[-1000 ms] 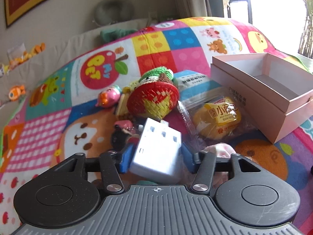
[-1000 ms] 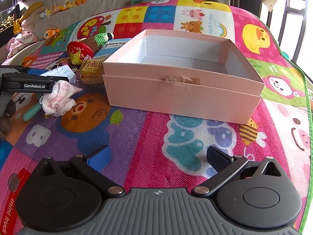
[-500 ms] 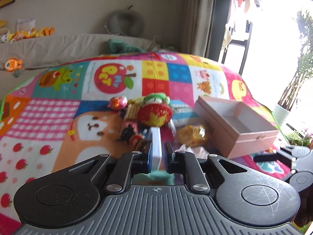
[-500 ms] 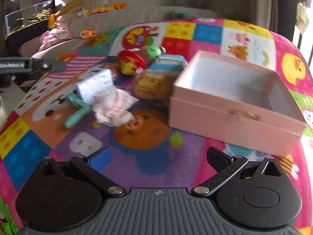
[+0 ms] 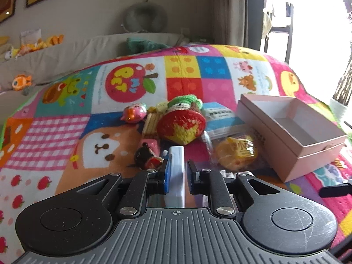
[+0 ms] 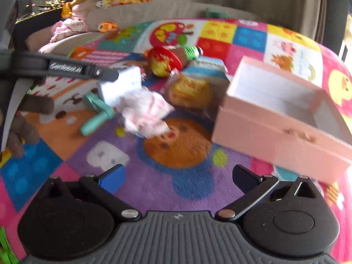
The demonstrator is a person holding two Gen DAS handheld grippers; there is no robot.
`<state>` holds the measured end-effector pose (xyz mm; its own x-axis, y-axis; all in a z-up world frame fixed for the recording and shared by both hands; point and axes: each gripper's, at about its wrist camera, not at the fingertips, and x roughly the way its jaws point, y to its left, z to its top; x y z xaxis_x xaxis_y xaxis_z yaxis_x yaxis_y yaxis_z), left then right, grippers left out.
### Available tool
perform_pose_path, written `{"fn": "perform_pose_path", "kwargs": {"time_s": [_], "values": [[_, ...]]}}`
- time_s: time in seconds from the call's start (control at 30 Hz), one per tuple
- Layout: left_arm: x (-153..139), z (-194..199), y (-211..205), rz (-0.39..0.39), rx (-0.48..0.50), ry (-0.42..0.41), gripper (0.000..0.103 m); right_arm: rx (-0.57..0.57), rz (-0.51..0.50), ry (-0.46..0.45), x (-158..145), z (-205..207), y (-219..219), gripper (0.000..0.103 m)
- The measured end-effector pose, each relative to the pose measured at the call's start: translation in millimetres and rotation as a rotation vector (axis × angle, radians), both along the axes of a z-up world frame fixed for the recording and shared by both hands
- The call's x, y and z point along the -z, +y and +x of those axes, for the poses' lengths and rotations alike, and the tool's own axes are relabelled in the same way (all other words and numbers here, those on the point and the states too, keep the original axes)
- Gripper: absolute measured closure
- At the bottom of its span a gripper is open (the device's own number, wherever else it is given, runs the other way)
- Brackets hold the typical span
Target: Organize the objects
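My left gripper (image 5: pixel 177 176) is shut on a white power adapter (image 5: pixel 176 173), held edge-on above the colourful play mat (image 5: pixel 55 132); the adapter also shows in the right wrist view (image 6: pixel 121 83). The open pink box (image 5: pixel 290 136) sits to the right, empty inside; it also shows in the right wrist view (image 6: pixel 281 114). My right gripper (image 6: pixel 176 176) is open and empty above the mat, left of the box. A pile of items lies left of the box: a red woven toy (image 5: pixel 180 125), a yellow snack packet (image 5: pixel 237 151), a pink-white cloth (image 6: pixel 145 112), a teal tool (image 6: pixel 99 114).
A small doll (image 5: pixel 147 156), a pink duck toy (image 5: pixel 134 114), a wooden piece (image 5: pixel 150 126) and a blue-white packet (image 5: pixel 220 116) lie in the pile. A sofa with plush toys (image 5: pixel 22 81) borders the mat at the back. A window is at the right.
My left gripper closed on the white adapter, lifted it off the mat and turned it edge-on. My right gripper swung left, so the box moved right in its view; it stays open.
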<state>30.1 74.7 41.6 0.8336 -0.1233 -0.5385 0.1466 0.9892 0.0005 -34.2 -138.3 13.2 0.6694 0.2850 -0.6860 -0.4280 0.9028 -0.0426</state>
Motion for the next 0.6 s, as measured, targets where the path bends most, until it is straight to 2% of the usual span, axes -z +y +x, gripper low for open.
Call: {"fn": "perform_pose_path", "kwargs": {"time_s": [0.17,0.4,0.47,0.53,0.6], "values": [[15.8,18.7,-3.6,0.01,-0.008,0.106,0.081,-0.011,0.005,0.003,3.0,-4.8,-1.6,0.0],[22.5,17.8,4.7,-0.061,-0.001,0.098,0.082,-0.017,0.013,-0.003,1.3,-3.8,0.4,0.0],[20.2,15.5,10.0,-0.097,0.006,0.102,0.083,-0.022,0.001,-0.054,-2.9,-6.0,6.7,0.0],[11.8,5.7,17.0,-0.135,0.016,0.073,0.083,-0.042,-0.005,-0.134,-9.5,-8.1,17.2,0.0],[-2.4,-8.2,25.3,-0.177,0.024,0.037,0.083,-0.081,0.013,-0.174,-16.3,-4.5,30.1,0.0]]}}
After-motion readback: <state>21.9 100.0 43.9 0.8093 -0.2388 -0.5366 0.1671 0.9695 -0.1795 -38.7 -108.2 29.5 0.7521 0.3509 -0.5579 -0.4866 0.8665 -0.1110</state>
